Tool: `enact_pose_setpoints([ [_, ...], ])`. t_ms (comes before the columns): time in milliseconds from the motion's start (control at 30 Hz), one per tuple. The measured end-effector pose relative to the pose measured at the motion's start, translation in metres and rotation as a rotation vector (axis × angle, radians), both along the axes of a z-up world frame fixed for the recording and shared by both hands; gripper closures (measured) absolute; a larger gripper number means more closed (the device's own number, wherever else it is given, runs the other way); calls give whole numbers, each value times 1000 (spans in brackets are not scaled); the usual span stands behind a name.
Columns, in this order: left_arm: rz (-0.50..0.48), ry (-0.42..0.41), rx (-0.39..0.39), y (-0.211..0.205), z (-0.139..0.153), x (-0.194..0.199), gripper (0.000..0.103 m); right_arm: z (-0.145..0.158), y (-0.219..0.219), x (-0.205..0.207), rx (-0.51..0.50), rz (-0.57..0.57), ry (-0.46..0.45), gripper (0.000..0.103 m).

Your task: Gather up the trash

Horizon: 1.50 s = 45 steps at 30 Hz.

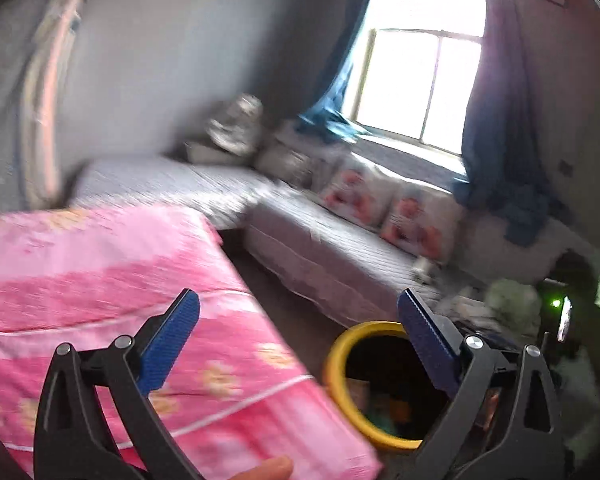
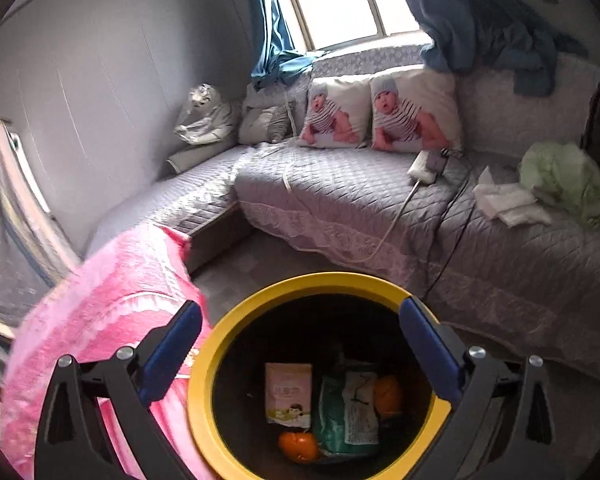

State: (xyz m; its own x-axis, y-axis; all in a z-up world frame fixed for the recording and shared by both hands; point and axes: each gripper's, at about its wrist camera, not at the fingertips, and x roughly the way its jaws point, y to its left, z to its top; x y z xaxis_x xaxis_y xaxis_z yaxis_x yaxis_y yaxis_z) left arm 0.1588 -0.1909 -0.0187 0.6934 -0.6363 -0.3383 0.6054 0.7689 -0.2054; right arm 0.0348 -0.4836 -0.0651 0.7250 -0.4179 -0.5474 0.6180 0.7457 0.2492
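A black trash bin with a yellow rim [image 2: 204, 364] stands on the floor right below my right gripper [image 2: 300, 332], which is open and empty above its mouth. Inside lie a pale pink packet [image 2: 288, 394], a green-and-white wrapper [image 2: 348, 412] and two orange peels [image 2: 298, 446]. In the blurred left wrist view the same bin's rim [image 1: 334, 364] is low and right of centre. My left gripper [image 1: 298, 320] is open and empty, over the edge of the pink quilt [image 1: 100, 280]. White tissues [image 2: 504, 200] and a pale green crumpled bag [image 2: 560, 176] lie on the sofa at right.
A grey quilted corner sofa [image 2: 340, 192] runs along the wall under the window, with two baby-print cushions [image 2: 412, 112], a white charger and cable [image 2: 422, 168] and a silver bag [image 2: 204, 116]. The pink quilt [image 2: 100, 320] is left of the bin. Blue curtains [image 2: 272, 28] hang at the window.
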Motion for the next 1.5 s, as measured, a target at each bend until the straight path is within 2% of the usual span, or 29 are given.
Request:
enact_pose_setpoints([
  [133,178,-43,15,53,3,-14,8,7,44,13,-72,62,-19,7],
  [267,265,-59,-18,104,7,-30,8,27,109,18,-133,214,-90,7],
  [433,411,-117,37,150,16,-62,8,58,184,9,-205,412,-171,7],
  [533,489,-143,42,172,22,-81,8,73,218,-2,-247,475,-207,7],
  [667,590,-180,22,198,29,-103,8,85,249,-15,-290,503,-244,7],
  [867,668,-201,47,218,22,-123,8,76,272,-32,-332,514,-261,7],
  [1100,662,-100,24,224,1,-131,8,53,291,-35,-314,534,-232,7],
  [1233,692,-112,24,227,-9,-138,8,42,296,-38,-333,499,-234,7],
  [1500,714,-157,32,223,-5,-142,8,39,291,-40,-331,464,-258,7],
])
